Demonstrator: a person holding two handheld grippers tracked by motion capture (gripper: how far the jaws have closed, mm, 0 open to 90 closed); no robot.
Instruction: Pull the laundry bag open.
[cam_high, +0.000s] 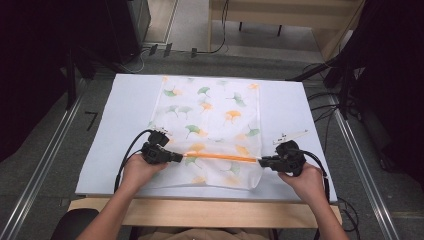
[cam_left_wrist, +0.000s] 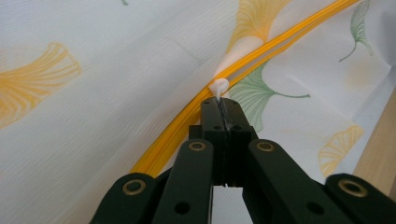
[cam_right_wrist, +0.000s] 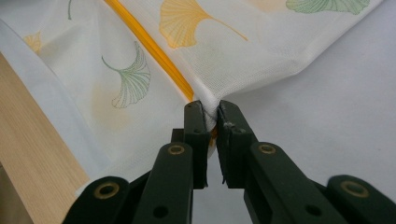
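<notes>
A white table (cam_high: 130, 100) on a wooden base stands on grey carpet (cam_high: 45, 155), lit evenly from above. Metal rails (cam_high: 42, 162) run along the floor at 9 and 3 o'clock. At 12 o'clock stands pale wooden furniture (cam_high: 280, 12); black cables (cam_high: 210, 50) lie before it, with dark stands at 10 and 2.

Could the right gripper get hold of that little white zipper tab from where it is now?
Probably not as things stand: the right gripper is clamped on the bag's edge at the far end of the orange zipper, and the left gripper is already shut on the white tab.
</notes>
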